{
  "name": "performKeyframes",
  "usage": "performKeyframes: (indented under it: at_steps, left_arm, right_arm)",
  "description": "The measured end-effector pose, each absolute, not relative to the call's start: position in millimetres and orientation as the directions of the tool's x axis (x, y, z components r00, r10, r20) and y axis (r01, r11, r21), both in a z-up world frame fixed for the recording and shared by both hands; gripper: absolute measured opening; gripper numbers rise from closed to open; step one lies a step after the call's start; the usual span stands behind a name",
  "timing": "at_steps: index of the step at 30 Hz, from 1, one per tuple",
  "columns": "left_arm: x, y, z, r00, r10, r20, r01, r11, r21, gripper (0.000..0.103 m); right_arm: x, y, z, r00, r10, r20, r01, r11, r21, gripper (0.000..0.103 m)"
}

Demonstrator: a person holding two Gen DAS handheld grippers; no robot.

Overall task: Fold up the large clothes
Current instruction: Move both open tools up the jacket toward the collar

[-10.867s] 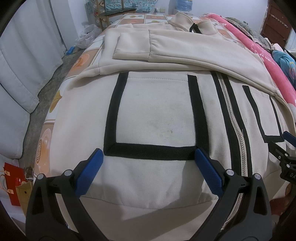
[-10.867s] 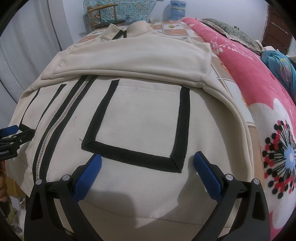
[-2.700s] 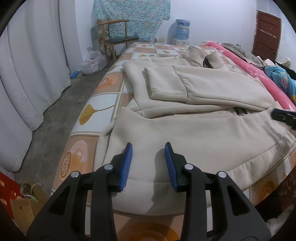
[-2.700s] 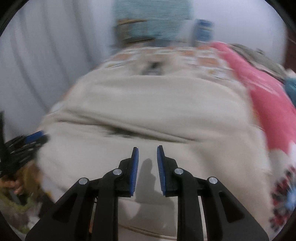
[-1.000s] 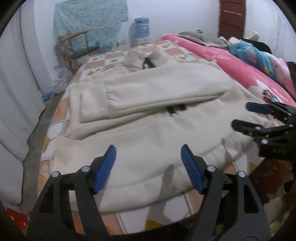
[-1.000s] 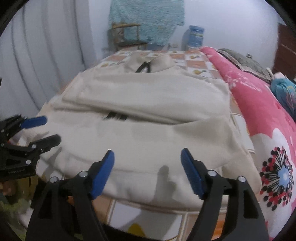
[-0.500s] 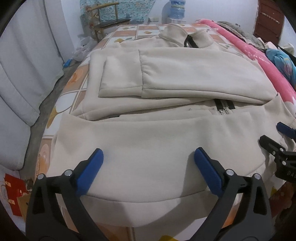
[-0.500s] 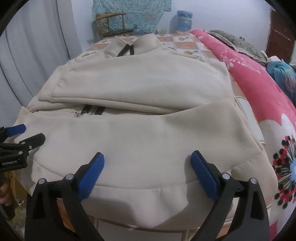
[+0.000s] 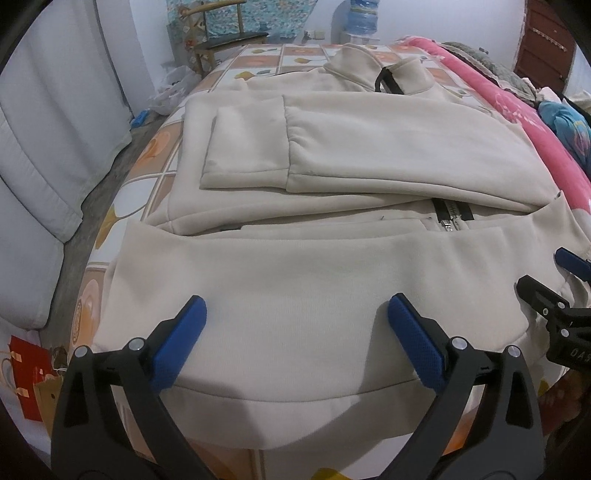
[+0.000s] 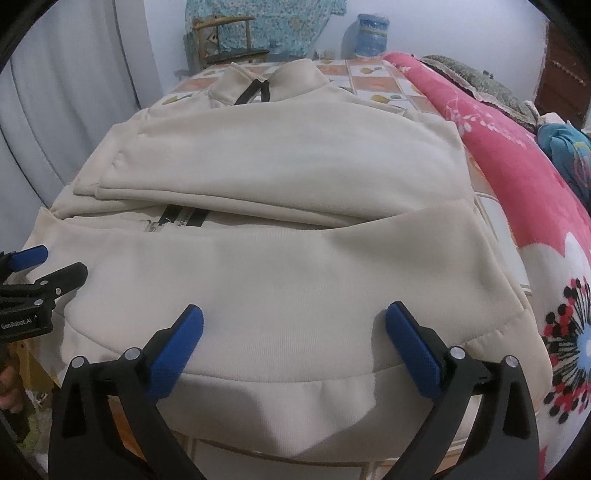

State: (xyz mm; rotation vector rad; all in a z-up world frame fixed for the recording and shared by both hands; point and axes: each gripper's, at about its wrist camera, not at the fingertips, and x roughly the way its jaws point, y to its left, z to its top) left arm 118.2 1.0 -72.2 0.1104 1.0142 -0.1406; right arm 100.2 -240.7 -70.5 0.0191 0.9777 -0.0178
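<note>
Only left cam: folded cuff (image 9: 245, 147), paper bags (image 9: 31, 365)

Pale wall (image 10: 461, 26), wooden chair (image 9: 225, 40), grey curtains (image 9: 48, 122), brown door (image 9: 543, 40).

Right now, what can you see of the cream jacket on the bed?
The cream jacket looks like thick fleece and lies flat on the tiled-pattern bedspread, collar at the far end. Both sleeves are folded across the chest, and the hem half is folded up over the front, leaving a short stretch of black-edged zipper showing. Neither open gripper grips it.
</note>
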Motion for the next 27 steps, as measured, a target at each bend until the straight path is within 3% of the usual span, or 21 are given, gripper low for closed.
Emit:
performKeyframes:
  at_steps: [27]
  left_arm:
    - [120.6,0.5,-72.0,0.515,-0.070,-0.855,0.184,0.982,0.030,0.096]
  right_arm:
    - [107.7,-241.0,-69.6,0.518,0.006,-0.855,-0.011,1.000,0.000,0.096]
